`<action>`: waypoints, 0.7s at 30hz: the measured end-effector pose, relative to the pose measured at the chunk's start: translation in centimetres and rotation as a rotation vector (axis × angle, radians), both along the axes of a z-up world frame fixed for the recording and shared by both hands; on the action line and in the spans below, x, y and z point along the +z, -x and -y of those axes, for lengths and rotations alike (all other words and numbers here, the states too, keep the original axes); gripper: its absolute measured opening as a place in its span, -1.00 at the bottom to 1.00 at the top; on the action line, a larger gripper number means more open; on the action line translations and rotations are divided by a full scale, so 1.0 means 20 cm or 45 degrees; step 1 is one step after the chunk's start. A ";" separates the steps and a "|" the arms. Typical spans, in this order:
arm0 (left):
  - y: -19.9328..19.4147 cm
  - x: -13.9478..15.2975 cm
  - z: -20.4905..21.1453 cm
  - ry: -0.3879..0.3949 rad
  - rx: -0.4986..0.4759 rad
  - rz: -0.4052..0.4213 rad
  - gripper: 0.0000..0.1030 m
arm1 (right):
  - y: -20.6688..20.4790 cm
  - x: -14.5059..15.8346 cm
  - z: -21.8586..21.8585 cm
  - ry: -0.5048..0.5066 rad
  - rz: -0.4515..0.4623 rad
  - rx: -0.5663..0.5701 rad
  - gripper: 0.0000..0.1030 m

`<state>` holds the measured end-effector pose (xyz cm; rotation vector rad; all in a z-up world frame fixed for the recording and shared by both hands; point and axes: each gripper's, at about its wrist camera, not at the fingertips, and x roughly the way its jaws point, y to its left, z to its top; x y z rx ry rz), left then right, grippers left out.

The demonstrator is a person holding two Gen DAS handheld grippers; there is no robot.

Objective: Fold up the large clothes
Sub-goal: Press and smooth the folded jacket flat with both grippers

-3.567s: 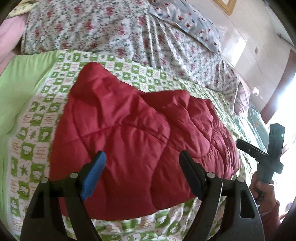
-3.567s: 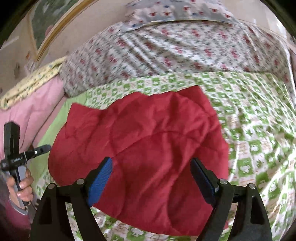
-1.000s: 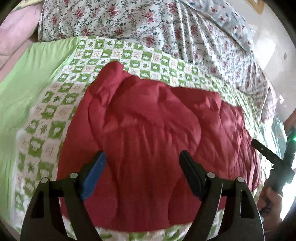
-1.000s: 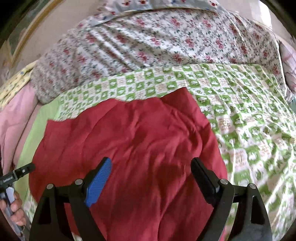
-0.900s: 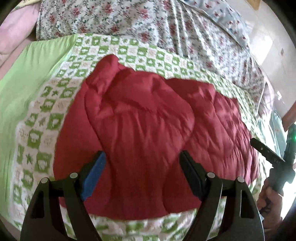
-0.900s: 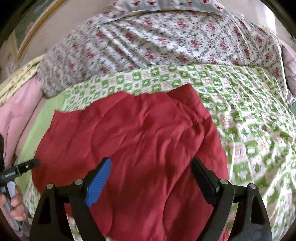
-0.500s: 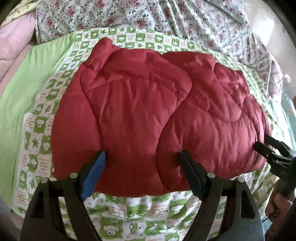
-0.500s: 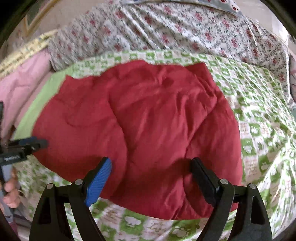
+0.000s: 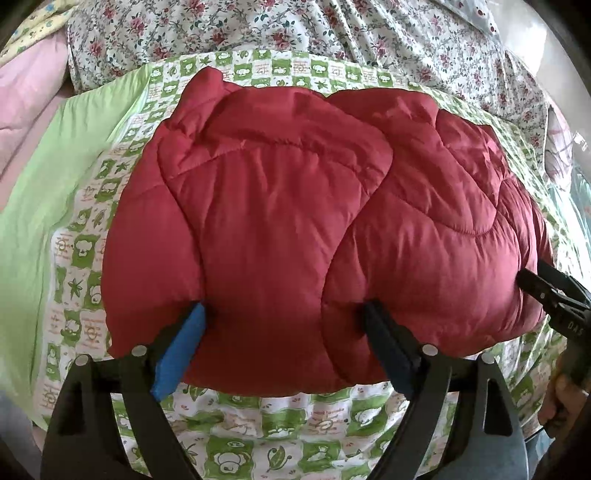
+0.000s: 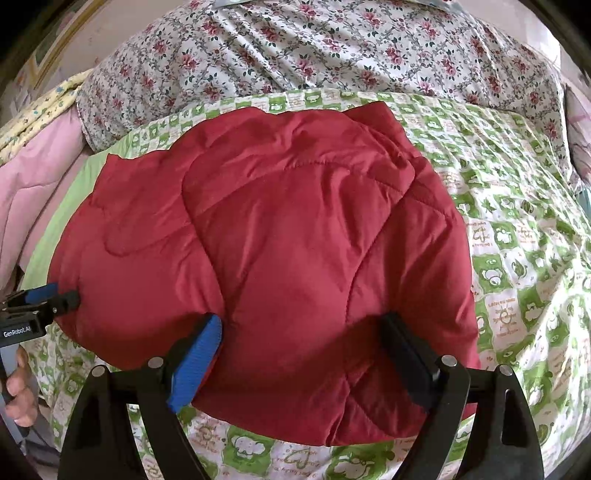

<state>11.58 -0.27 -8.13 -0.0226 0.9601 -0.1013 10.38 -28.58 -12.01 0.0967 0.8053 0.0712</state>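
A puffy red quilted jacket (image 9: 295, 221) lies folded in a thick bundle on the green-and-white checked bedsheet (image 9: 288, 443); it also shows in the right wrist view (image 10: 280, 258). My left gripper (image 9: 284, 325) is open, its fingertips pressed against the bundle's near edge, left of the middle. My right gripper (image 10: 303, 332) is open and straddles the near edge on the bundle's right part. The right gripper's tips show at the jacket's right end in the left wrist view (image 9: 535, 284), and the left gripper's tips at its left end in the right wrist view (image 10: 55, 295).
A floral duvet (image 9: 332, 33) is heaped behind the jacket. A pink quilt (image 10: 26, 192) and a plain green sheet edge (image 9: 33, 192) lie to the left. Checked sheet extends to the right (image 10: 517, 221).
Both grippers have come down and forward until their fingers touch the jacket's near edge. The jacket now lies as a more compact, puffed bundle.
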 end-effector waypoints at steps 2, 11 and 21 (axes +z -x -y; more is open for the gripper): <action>0.00 0.00 0.00 -0.005 -0.001 0.001 0.72 | 0.00 0.00 0.01 -0.011 0.002 -0.002 0.74; -0.01 -0.01 0.01 -0.026 -0.003 0.009 0.76 | 0.00 0.00 0.02 -0.028 0.001 -0.011 0.74; -0.02 -0.03 0.02 -0.051 0.002 0.019 0.87 | 0.04 0.16 -0.06 -0.054 0.094 0.038 0.74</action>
